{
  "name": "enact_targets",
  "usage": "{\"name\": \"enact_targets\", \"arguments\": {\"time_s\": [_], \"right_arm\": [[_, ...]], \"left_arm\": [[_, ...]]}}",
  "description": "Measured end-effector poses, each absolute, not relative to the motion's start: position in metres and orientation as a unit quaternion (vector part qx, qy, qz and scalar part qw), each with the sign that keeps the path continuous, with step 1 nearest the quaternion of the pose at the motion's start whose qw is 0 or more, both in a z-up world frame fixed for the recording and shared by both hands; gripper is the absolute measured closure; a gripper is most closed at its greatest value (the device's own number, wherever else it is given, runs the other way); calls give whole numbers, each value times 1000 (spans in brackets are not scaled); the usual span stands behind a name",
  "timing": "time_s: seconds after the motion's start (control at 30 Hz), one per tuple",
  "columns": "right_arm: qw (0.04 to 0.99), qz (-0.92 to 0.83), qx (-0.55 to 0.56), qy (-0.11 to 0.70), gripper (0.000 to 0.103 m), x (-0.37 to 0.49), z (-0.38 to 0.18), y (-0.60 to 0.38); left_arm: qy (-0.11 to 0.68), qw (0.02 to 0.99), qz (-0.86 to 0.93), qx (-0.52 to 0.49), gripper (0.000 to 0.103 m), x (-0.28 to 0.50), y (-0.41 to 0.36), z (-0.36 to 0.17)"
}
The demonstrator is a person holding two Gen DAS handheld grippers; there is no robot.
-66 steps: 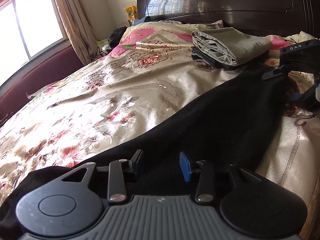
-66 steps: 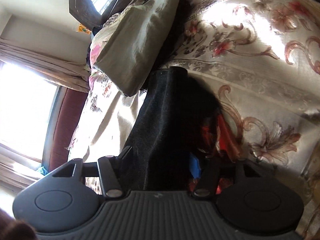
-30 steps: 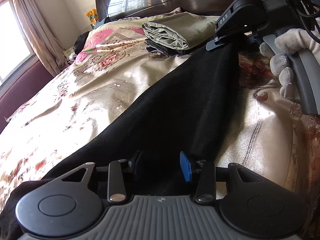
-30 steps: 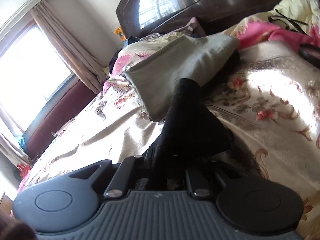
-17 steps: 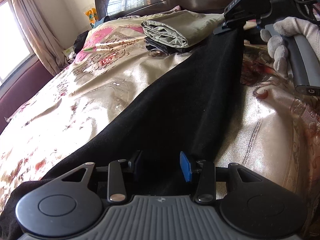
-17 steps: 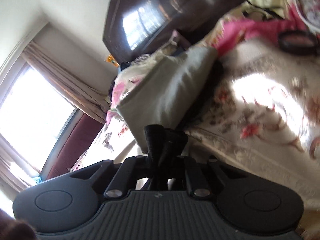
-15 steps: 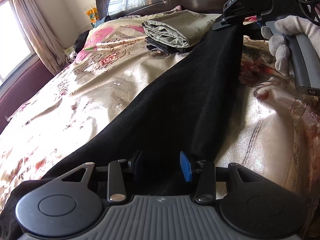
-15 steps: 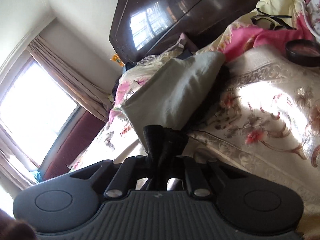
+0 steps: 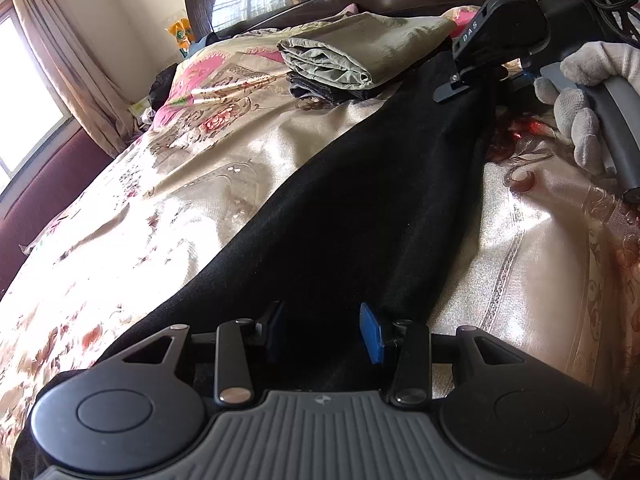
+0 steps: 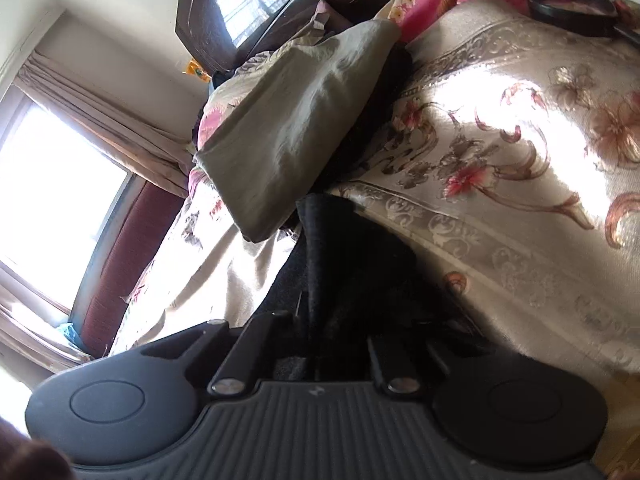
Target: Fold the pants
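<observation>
Black pants [image 9: 360, 184] are lying stretched along the bed [image 9: 168, 208], soft and limp, sagging. Right tool [image 9: 466, 82] is pinching the far end; left tool [image 9: 324, 334] is gaping around the near end. Hems look the best hold.

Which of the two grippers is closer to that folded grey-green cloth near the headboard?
Right. The right gripper grips the black pants beside the folded cloth; the left gripper sits at their far end.

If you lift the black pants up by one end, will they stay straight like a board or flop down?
Probably flop: the black pants drape softly over the bed, and where the right gripper pinches them they bunch. They look thick, so likely a bit heavy and not slippery.
</observation>
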State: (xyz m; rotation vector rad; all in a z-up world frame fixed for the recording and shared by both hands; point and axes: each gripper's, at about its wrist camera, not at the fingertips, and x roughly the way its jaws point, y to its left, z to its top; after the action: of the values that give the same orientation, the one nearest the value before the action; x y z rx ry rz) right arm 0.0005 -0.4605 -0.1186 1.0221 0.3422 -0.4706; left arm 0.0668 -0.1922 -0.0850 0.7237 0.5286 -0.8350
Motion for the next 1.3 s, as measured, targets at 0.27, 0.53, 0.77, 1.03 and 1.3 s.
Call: {"name": "enact_targets", "arguments": {"time_s": [0.27, 0.53, 0.77, 1.03, 1.3], "right_arm": [[830, -195, 504, 136, 96, -8, -117, -464], [842, -185, 489, 132, 96, -7, -103, -458], [900, -129, 384, 158, 96, 23, -50, -400], [934, -12, 287, 215, 96, 105, -3, -273], [929, 148, 169, 293, 96, 195, -3, -77]], "left_arm": [[263, 829, -382, 313, 48, 71, -196, -82], [267, 820, -388, 326, 50, 66, -199, -83], [274, 844, -383, 259, 49, 63, -161, -77], [257, 894, -314, 189, 48, 74, -39, -52], [252, 941, -156, 164, 48, 97, 106, -52]]}}
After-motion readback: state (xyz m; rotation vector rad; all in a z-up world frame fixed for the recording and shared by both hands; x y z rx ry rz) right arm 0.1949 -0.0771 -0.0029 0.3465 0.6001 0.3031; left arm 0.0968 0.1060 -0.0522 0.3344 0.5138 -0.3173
